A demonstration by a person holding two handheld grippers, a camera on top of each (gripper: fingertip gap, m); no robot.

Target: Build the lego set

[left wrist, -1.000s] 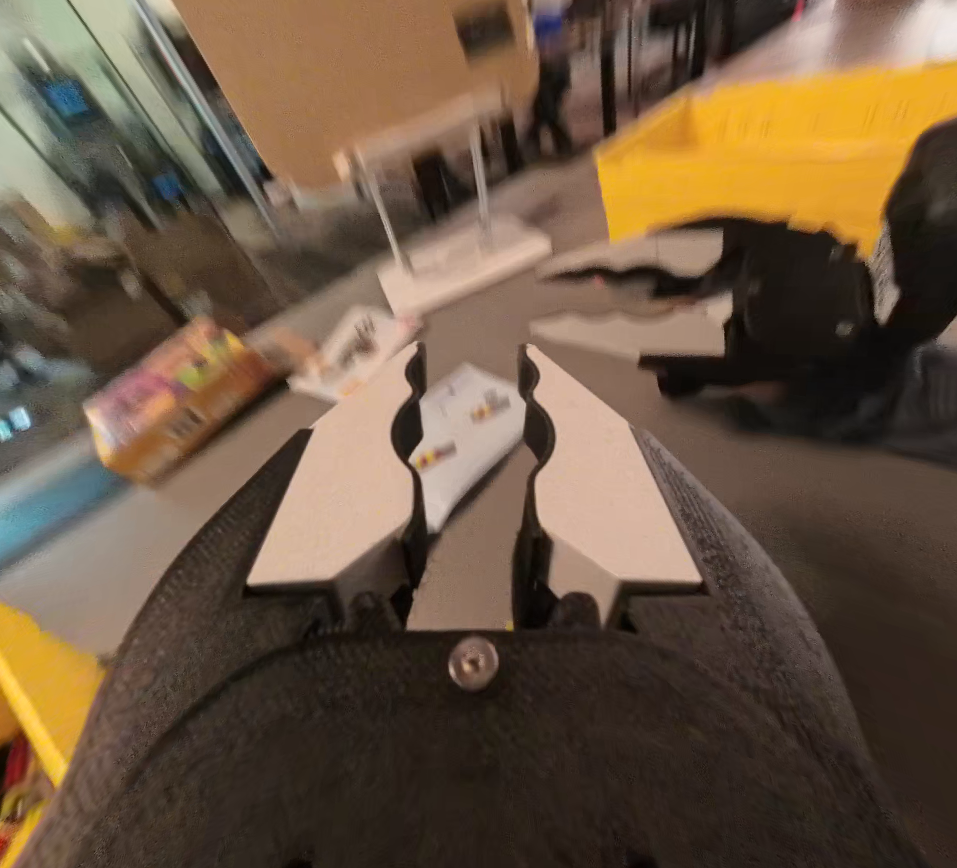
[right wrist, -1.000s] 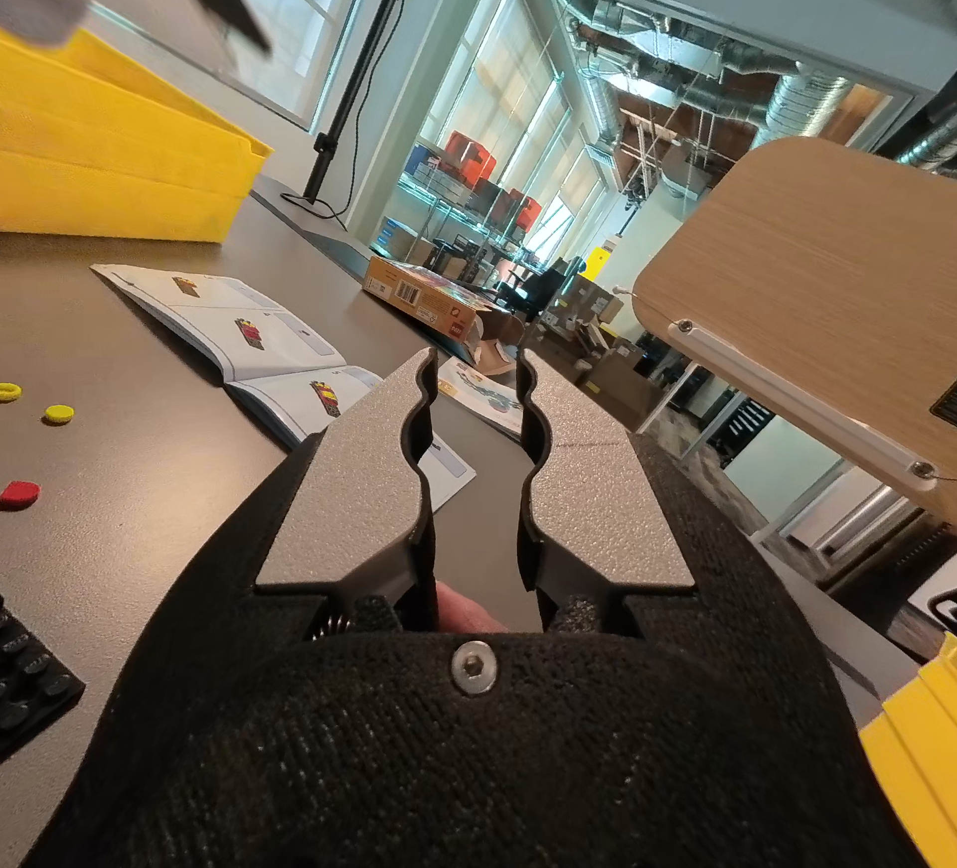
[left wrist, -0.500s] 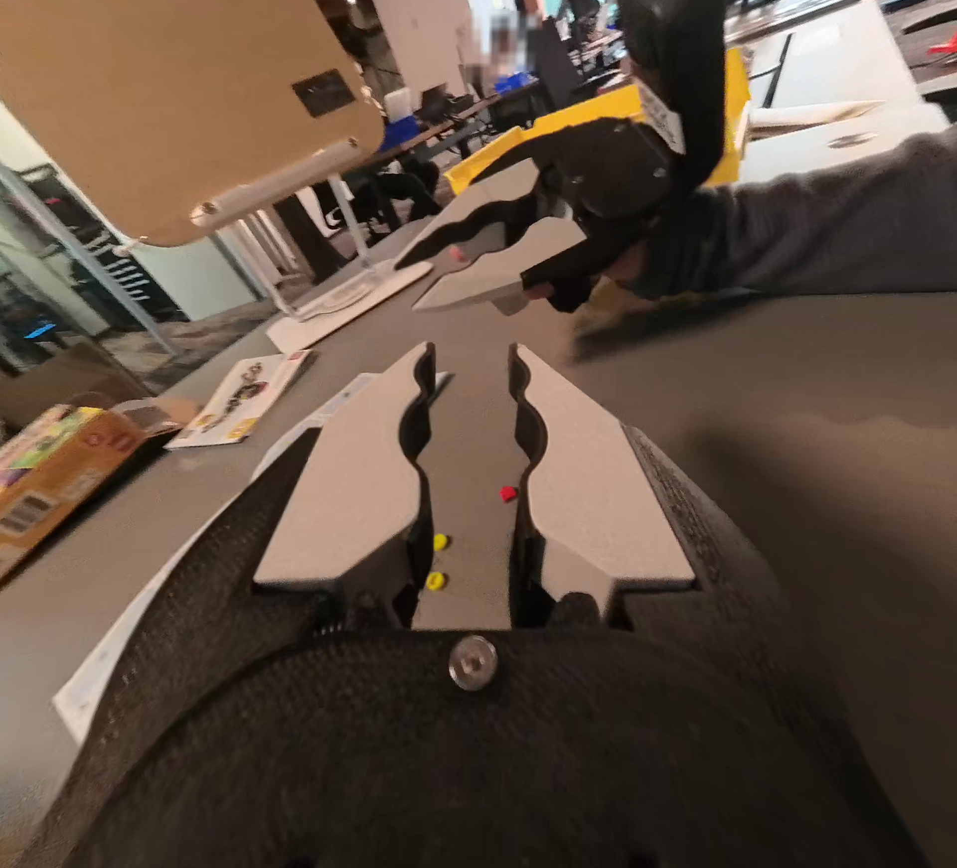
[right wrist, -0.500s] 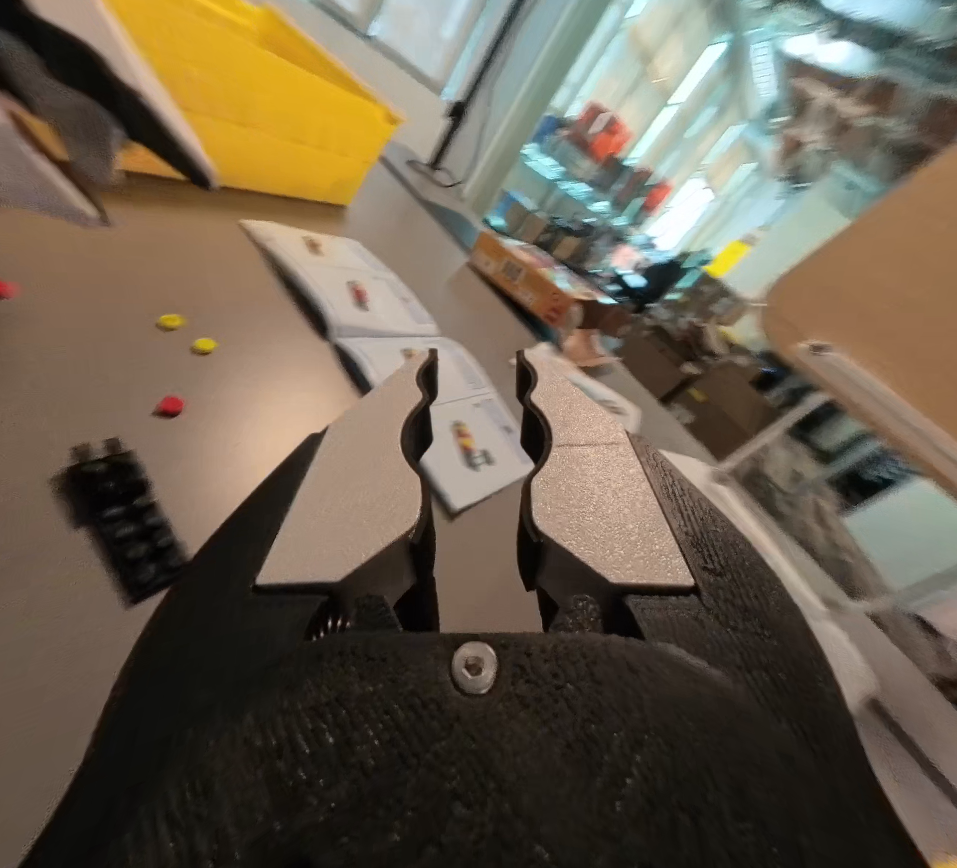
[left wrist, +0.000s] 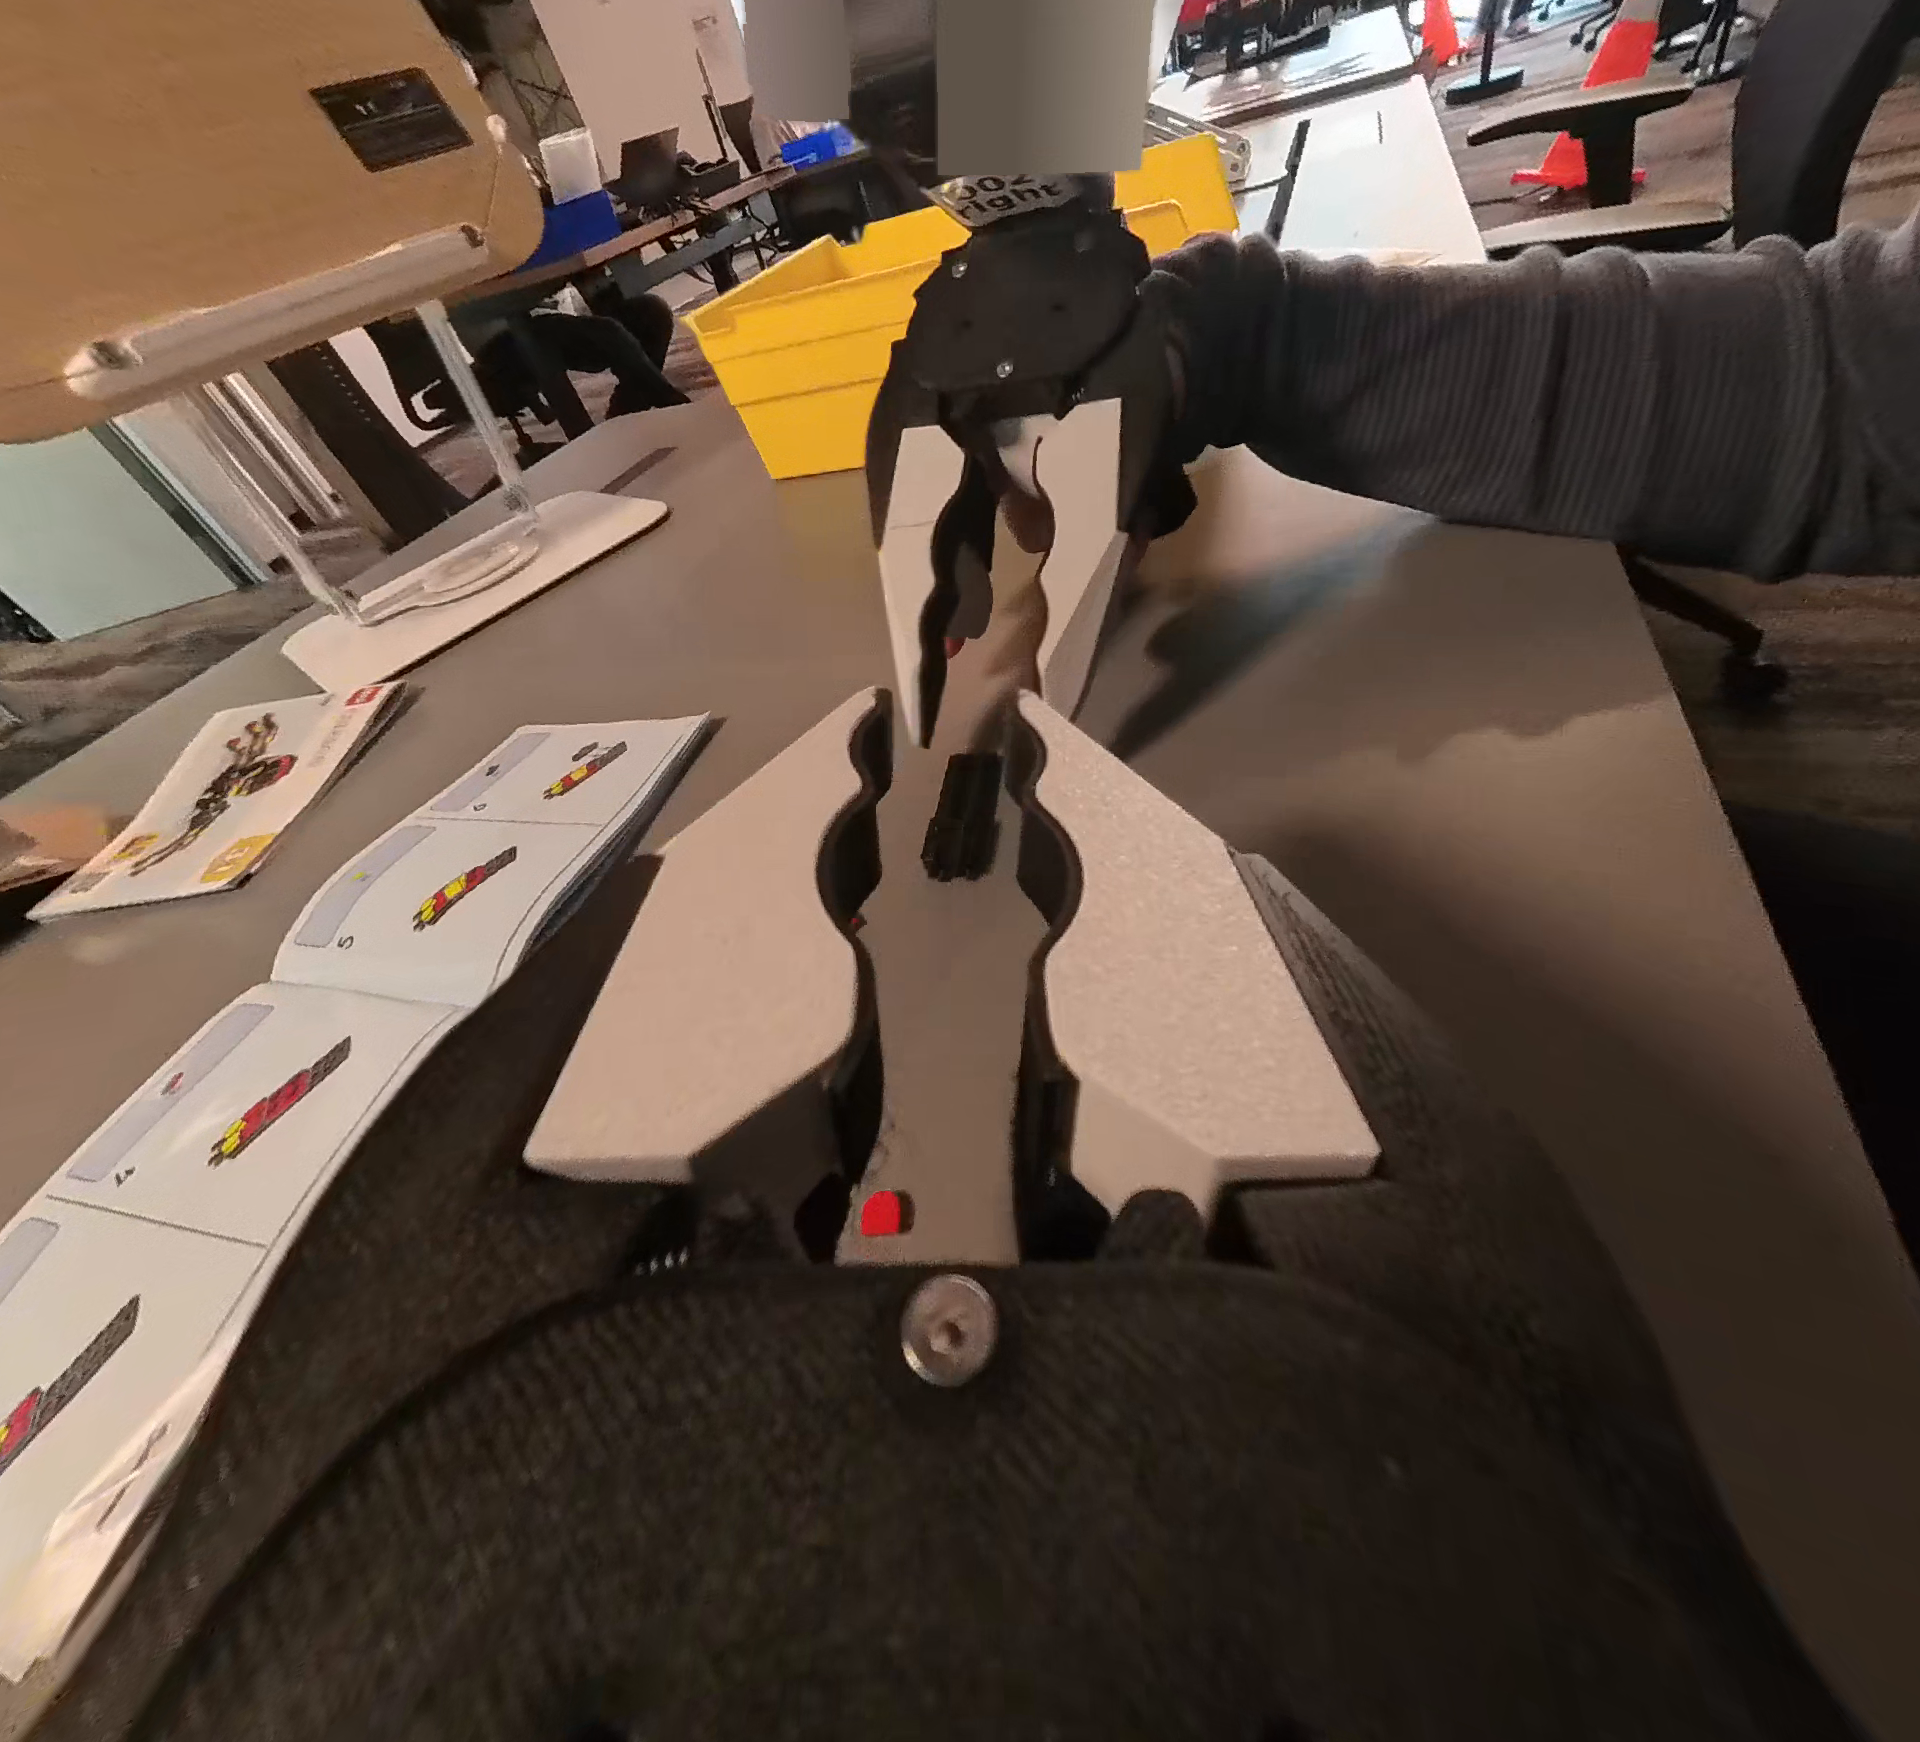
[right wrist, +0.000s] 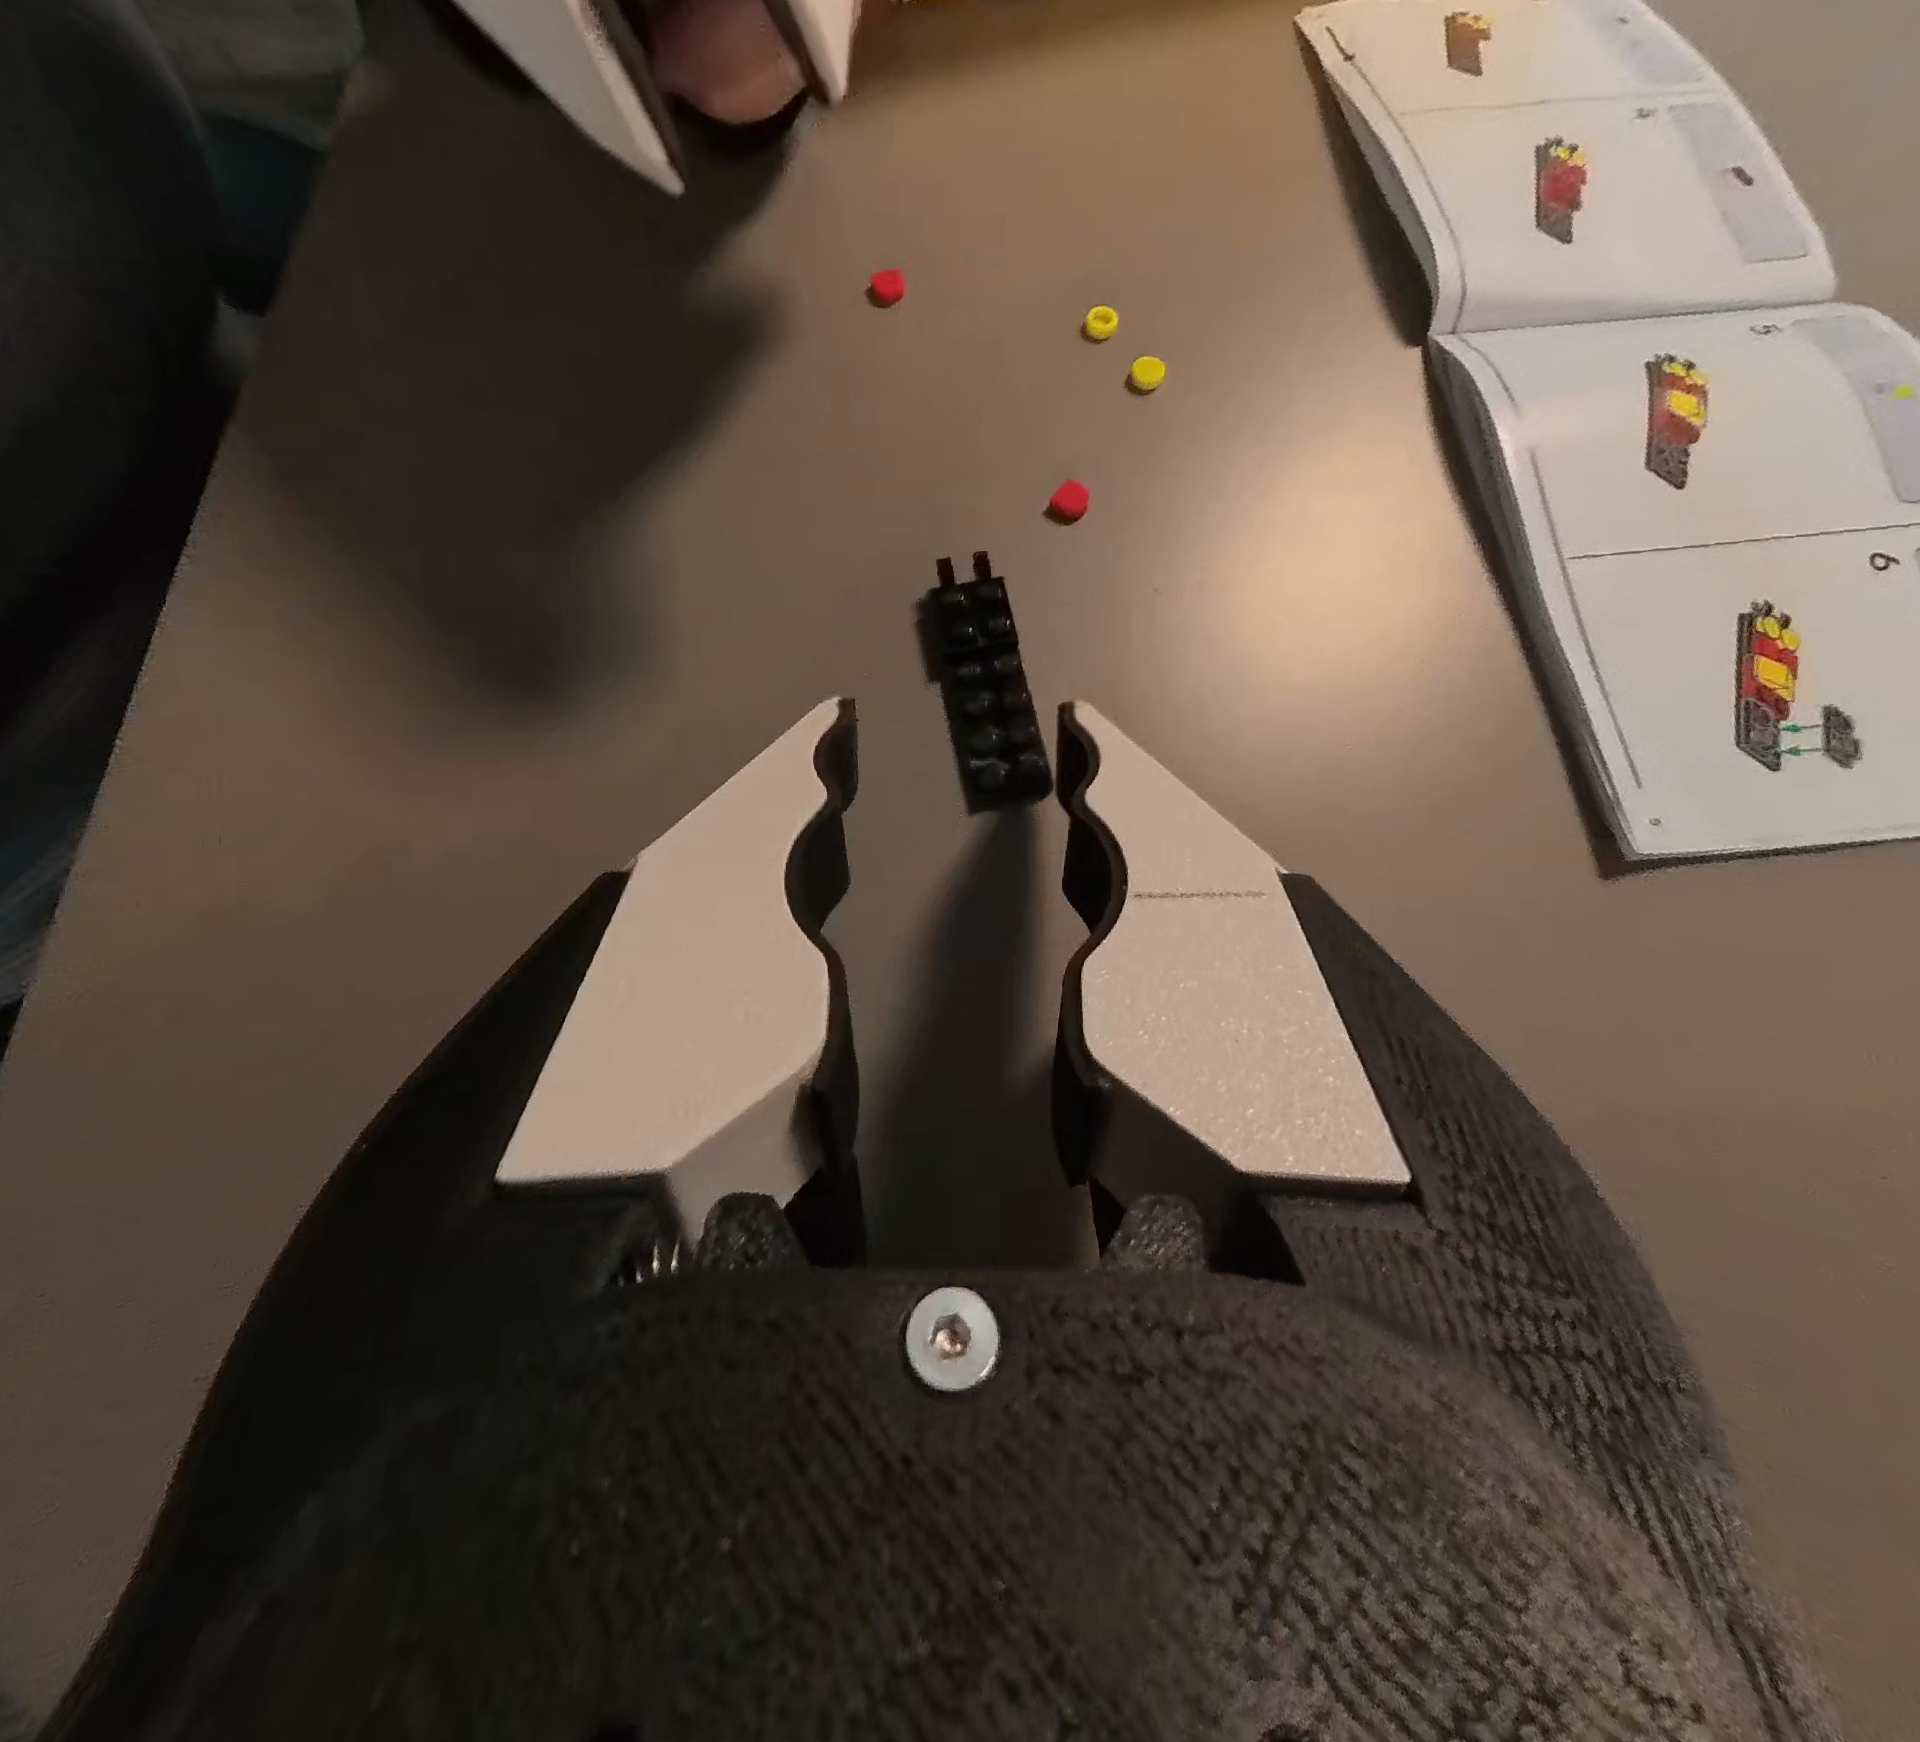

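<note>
A black studded Lego plate point(right wrist: 982, 684) lies flat on the dark table; it also shows in the left wrist view point(left wrist: 961, 819). My right gripper point(right wrist: 958, 710) is open and empty and points down at the plate, whose near end sits between its fingertips. Two red studs point(right wrist: 1068, 499) point(right wrist: 886, 286) and two yellow studs point(right wrist: 1099, 322) point(right wrist: 1146, 373) lie loose beyond the plate. My left gripper point(left wrist: 951, 726) is open and empty, low over the table, facing the plate and the right gripper point(left wrist: 982, 674). A red stud point(left wrist: 883, 1212) shows between its fingers.
An open instruction booklet point(right wrist: 1662, 404) lies right of the studs, also seen in the left wrist view point(left wrist: 416, 913). A second booklet point(left wrist: 218, 799), a yellow bin point(left wrist: 831, 362) and a wooden board on a stand point(left wrist: 208, 82) are farther off. A sleeved arm point(left wrist: 1558, 404) holds the right gripper. The grippers' ends are close to 9 cm from one another.
The right gripper has tipped down from looking across the room to looking at the table over the black plate. The left gripper has swung round to face the plate and the right gripper.
</note>
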